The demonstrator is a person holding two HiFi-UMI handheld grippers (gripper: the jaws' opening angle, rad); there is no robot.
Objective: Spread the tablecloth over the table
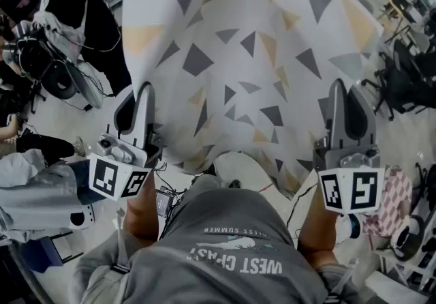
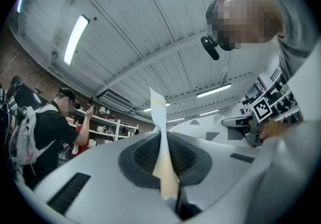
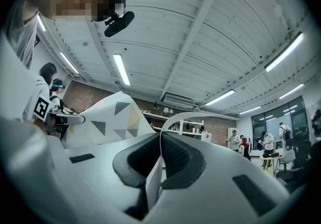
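While the left gripper (image 1: 142,95) and right gripper (image 1: 345,95) clamp its near edge, lower frame, I judge the tablecloth (image 1: 259,57) light, limp, prone to billow; corners grip best.

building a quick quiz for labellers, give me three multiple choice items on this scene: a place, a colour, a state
1. Where do the left gripper and the right gripper grip the tablecloth?
A. both at its middle
B. one at each side of its near edge
C. both at its far edge

2. What is printed on the tablecloth?
A. red stripes
B. blue dots
C. grey and tan triangles

3. How do the left gripper's jaws stand?
A. shut on the tablecloth
B. wide apart and empty
C. shut on a cup

Answers: 1 B, the head view shows one gripper at each side of the edge nearest the person; 2 C, such triangles cover the pale cloth; 3 A, the left gripper view shows cloth pinched between closed jaws.
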